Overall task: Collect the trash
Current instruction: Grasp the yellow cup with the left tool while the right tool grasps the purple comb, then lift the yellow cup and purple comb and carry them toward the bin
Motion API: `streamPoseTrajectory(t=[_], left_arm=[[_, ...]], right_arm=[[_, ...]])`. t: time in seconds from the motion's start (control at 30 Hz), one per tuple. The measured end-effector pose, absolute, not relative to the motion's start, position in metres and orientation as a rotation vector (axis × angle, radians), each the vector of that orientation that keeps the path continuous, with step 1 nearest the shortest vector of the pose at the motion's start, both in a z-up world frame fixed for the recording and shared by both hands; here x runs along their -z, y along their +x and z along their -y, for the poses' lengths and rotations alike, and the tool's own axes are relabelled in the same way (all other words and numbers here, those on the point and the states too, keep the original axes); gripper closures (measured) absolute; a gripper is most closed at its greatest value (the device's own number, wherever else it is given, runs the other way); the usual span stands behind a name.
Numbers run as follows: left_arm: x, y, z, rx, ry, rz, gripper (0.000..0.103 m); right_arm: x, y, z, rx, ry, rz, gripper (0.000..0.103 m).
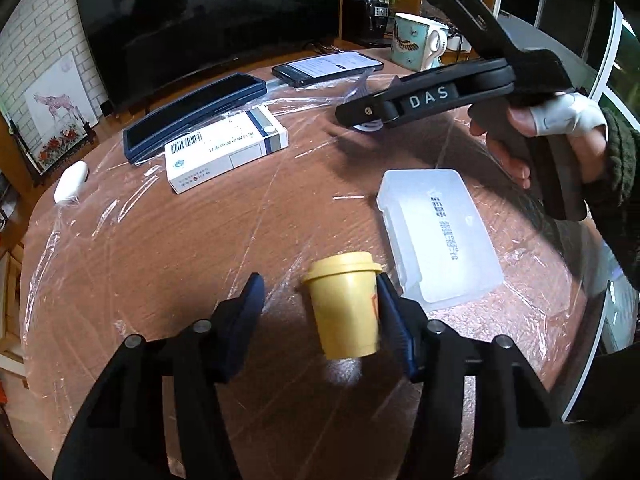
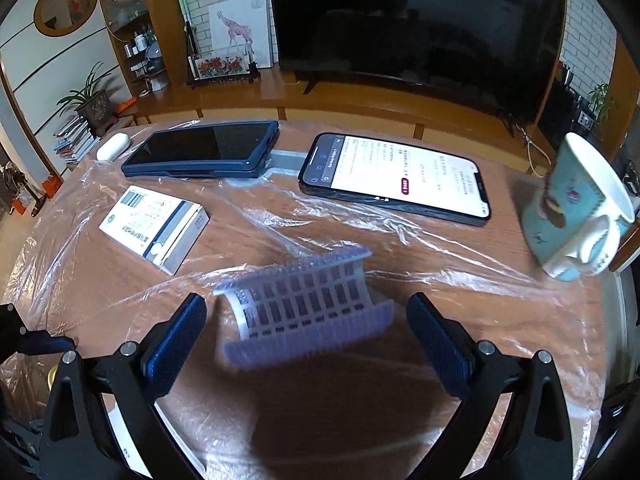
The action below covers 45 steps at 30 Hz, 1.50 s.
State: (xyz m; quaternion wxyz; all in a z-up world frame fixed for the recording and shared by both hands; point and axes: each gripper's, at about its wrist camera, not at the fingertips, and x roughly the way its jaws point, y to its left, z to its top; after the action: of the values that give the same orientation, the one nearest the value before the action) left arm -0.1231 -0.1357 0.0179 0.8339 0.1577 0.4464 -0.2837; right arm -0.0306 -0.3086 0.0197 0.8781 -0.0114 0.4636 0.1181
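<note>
Fingers of the left gripper (image 1: pixel 320 312) stand wide apart around a small yellow lidded cup (image 1: pixel 346 306) on the plastic-wrapped wooden table (image 1: pixel 160 264). The cup sits off-centre: its right side is against the right finger pad (image 1: pixel 394 328), while open space separates it from the left pad. Whether the cup is lifted or resting cannot be told. Just right of the cup lies a frosted plastic case (image 1: pixel 440 236).

Fingers of the right gripper (image 2: pixel 306 334) are also spread wide, touching nothing. Between them, blurred, is a curved lilac-and-white perforated plastic piece (image 2: pixel 308 304); it reaches neither pad. In the left wrist view, the right gripper's black body (image 1: pixel 432 98) is held above the table, a bare hand (image 1: pixel 520 148) with a bandaged finger wrapped round its handle.

Farther back on the table are a white medicine box (image 2: pixel 154 228), a dark tablet (image 2: pixel 204 152), a lit phone (image 2: pixel 396 178), a white earbud case (image 2: pixel 113 147) and a teal mug (image 2: pixel 576 216) at the right edge.
</note>
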Motion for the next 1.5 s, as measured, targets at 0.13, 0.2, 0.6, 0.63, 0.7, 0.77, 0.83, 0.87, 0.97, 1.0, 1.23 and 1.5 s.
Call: streamPoseTrajectory(t=[0.13,0.2,0.6,0.63,0.7,0.77,0.83,0.87,0.97,1.0,1.23,1.5], left_arm=[[-0.019,-0.122,0.135,0.610,0.332,-0.942,0.060],[-0.019,-0.122,0.135,0.611,0.325,-0.941,0.065],[-0.024,-0.127,0.129,0.567,0.267,-0.941,0.065],[-0.024,-0.127,0.128,0.561,0.263,-0.943,0.065],[-0.025,-0.127,0.127,0.544,0.261,-0.950,0.065],[-0.026,-0.127,0.125,0.535,0.253,-0.958,0.065],[-0.028,-0.127,0.124,0.522,0.249,-0.962,0.065],[-0.028,-0.128,0.124,0.521,0.248,-0.965,0.065],[-0.033,-0.130,0.123,0.504,0.243,-0.959,0.065],[-0.034,-0.130,0.123,0.495,0.237,-0.958,0.065],[-0.039,-0.136,0.119,0.458,0.192,-0.955,0.065],[-0.044,-0.154,0.120,0.448,0.187,-0.951,0.065]], right_arm=[[-0.017,-0.029,0.305,-0.260,-0.028,-0.960,0.026],[-0.017,-0.030,0.304,-0.269,-0.015,-0.954,0.026],[-0.037,-0.067,0.320,-0.288,0.122,-0.927,0.026],[-0.038,-0.071,0.321,-0.282,0.126,-0.930,0.026],[-0.041,-0.079,0.323,-0.275,0.120,-0.931,0.026],[-0.044,-0.087,0.324,-0.290,0.127,-0.939,0.026],[-0.046,-0.095,0.326,-0.292,0.127,-0.947,0.026],[-0.047,-0.099,0.326,-0.291,0.123,-0.950,0.026],[-0.051,-0.115,0.326,-0.297,0.115,-0.946,0.026],[-0.051,-0.118,0.326,-0.298,0.118,-0.945,0.026],[-0.053,-0.152,0.325,-0.295,0.132,-0.935,0.026],[-0.060,-0.192,0.319,-0.327,0.145,-0.933,0.027]])
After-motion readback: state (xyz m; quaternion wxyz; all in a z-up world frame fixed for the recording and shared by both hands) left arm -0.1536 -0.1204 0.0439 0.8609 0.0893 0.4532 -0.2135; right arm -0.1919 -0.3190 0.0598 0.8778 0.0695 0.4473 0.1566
